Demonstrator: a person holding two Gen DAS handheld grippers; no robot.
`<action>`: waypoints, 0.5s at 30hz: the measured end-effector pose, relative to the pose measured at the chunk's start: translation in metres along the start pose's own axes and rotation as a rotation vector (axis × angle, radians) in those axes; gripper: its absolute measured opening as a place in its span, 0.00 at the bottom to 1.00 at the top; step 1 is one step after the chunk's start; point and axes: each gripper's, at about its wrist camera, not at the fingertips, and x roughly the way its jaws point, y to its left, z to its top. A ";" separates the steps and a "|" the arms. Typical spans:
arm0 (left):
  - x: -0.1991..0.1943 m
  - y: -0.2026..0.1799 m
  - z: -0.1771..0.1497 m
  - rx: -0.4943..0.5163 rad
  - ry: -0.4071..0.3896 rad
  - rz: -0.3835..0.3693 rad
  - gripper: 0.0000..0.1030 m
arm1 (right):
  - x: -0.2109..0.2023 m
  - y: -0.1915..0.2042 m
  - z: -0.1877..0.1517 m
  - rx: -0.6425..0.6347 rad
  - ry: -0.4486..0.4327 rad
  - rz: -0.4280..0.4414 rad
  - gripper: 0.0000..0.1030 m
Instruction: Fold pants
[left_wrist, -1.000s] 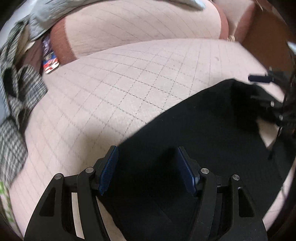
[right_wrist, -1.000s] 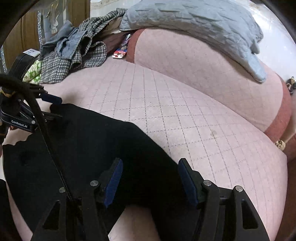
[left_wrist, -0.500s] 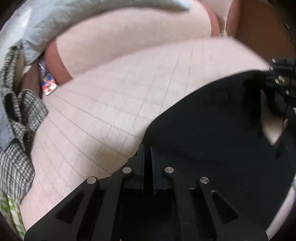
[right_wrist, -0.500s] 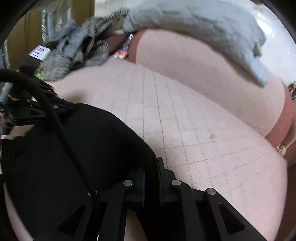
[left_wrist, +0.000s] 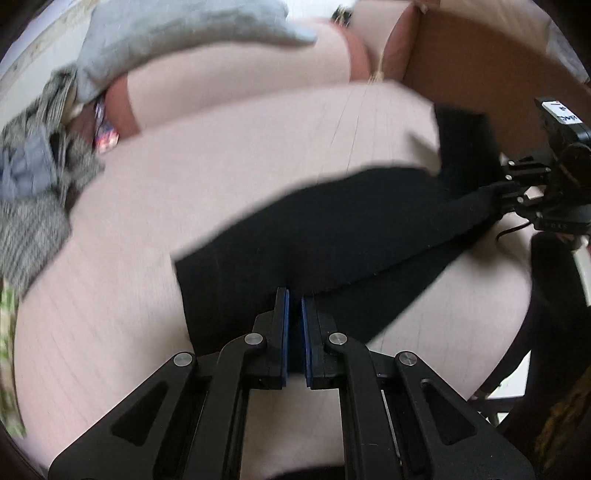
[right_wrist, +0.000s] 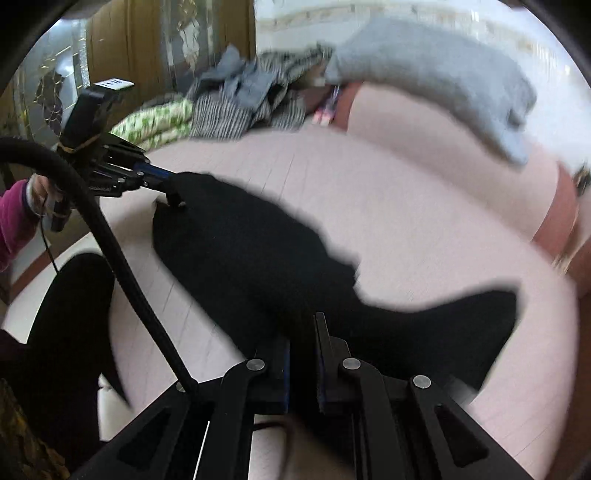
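Black cloth fills the middle of both views: the pants (left_wrist: 332, 236) lie stretched across a pale pink quilted sofa seat (left_wrist: 155, 258), one edge raised between the two grippers. The left gripper (left_wrist: 293, 299) has its jaws closed on a fold of the pants, blue pads pinching the fabric at its near edge. The right gripper (right_wrist: 303, 328) likewise has its jaws clamped on the black cloth, with only the fabric's thickness between the pads.

Around the pants, a grey quilted blanket (right_wrist: 443, 74) hangs over the sofa back, and a heap of checked and grey clothes (right_wrist: 251, 99) sits at the far end of the seat, with a green-and-white patterned cloth (right_wrist: 155, 122) beside it. None of it touches the pants. A thick black cable (right_wrist: 110, 240) crosses the right wrist view in front of the pants.

Only the right wrist view shows a hand (right_wrist: 38, 195) in a magenta sleeve (right_wrist: 13, 221) behind the left gripper, and wooden panelling behind. Only the left wrist view shows a brown cardboard surface (left_wrist: 480, 74) beyond the seat's end. White labels sit on both gripper bodies (blurred, nothing readable).
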 end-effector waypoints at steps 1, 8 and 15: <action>0.008 0.002 -0.010 -0.041 0.037 -0.016 0.05 | 0.011 0.005 -0.006 -0.002 0.030 -0.002 0.09; -0.008 0.030 -0.045 -0.314 0.003 -0.110 0.05 | 0.023 0.024 -0.012 -0.018 0.090 -0.024 0.31; -0.031 0.068 -0.053 -0.508 -0.132 -0.099 0.70 | -0.012 0.013 -0.011 0.055 -0.010 -0.060 0.46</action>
